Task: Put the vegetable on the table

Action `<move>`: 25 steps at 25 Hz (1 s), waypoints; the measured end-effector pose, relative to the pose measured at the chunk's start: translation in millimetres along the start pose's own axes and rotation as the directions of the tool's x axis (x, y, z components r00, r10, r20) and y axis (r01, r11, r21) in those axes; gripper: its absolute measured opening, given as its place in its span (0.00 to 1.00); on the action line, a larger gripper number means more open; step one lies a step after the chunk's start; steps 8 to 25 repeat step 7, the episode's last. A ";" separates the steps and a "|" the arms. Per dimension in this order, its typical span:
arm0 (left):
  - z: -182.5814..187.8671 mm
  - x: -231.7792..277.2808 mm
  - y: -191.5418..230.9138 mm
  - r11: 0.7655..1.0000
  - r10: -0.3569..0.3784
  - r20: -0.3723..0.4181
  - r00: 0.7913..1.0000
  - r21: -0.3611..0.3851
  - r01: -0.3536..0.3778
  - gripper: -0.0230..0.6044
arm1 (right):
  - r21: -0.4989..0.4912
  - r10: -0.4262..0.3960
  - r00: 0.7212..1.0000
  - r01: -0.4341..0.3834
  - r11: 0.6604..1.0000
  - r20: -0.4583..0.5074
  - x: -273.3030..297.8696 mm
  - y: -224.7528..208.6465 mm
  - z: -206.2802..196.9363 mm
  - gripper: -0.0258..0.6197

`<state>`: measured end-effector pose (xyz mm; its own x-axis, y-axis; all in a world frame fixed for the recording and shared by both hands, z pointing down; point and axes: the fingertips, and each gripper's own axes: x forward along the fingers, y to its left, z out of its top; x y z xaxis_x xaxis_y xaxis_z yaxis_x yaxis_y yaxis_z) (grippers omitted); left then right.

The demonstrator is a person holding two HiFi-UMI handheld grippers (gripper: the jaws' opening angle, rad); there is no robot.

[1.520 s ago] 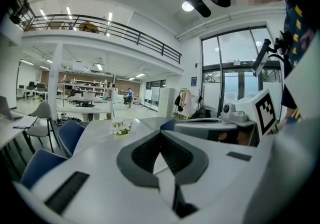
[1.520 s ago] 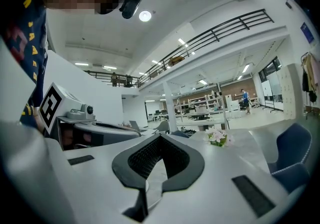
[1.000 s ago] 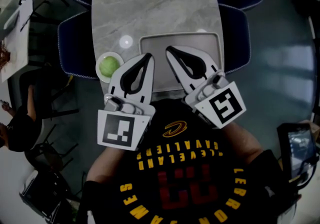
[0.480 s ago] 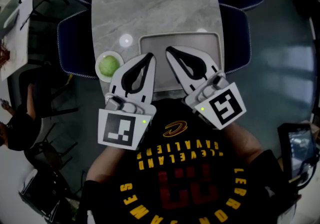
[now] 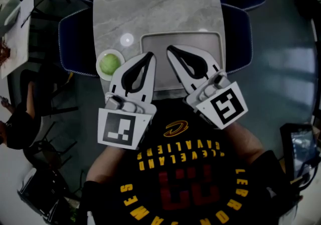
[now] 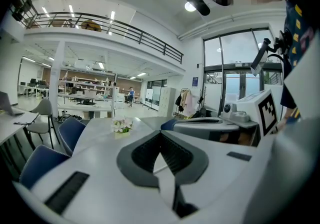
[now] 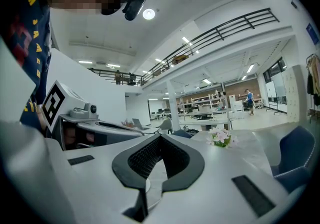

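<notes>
Both tools are shut and hold nothing; I have the left tool [image 5: 149, 56] and right tool [image 5: 169, 48] by the tray [image 5: 180, 41]. The vegetable [image 5: 110, 63] sits on a plate [image 5: 99, 67] just beside it, on the worktop [image 5: 150, 8].

The person is holding the left gripper [image 5: 148, 57] and the right gripper [image 5: 169, 48] side by side over the near end of the table [image 5: 150, 8], close in front of the chest. The left gripper is pointing away from the body and leaning slightly to the right. The right gripper is pointing more strongly to the left, so the two tips are lying near each other but apart. The jaws of each gripper are meeting at their tips, with nothing between them. The left marker cube [image 5: 120, 129] and the right marker cube [image 5: 223, 106] are hanging off the table's near edge, toward the body.
</notes>
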<state>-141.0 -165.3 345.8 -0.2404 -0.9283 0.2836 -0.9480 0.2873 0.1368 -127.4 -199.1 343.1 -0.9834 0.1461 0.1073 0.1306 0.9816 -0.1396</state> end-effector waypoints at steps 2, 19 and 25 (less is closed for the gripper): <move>-0.6 0.1 -0.8 1.000 0.000 0.000 1.000 0.001 0.000 0.04 | -0.003 0.002 1.000 -0.002 1.000 0.000 -0.4 0.2 -0.3 0.05; -2.2 0.3 -0.9 1.000 -0.001 -0.009 1.000 -0.006 0.000 0.04 | -0.011 0.005 1.000 -0.005 1.000 0.000 -0.7 0.7 1.2 0.05; -2.2 0.3 -0.9 1.000 -0.001 -0.009 1.000 -0.006 0.000 0.04 | -0.011 0.005 1.000 -0.005 1.000 0.000 -0.7 0.7 1.2 0.05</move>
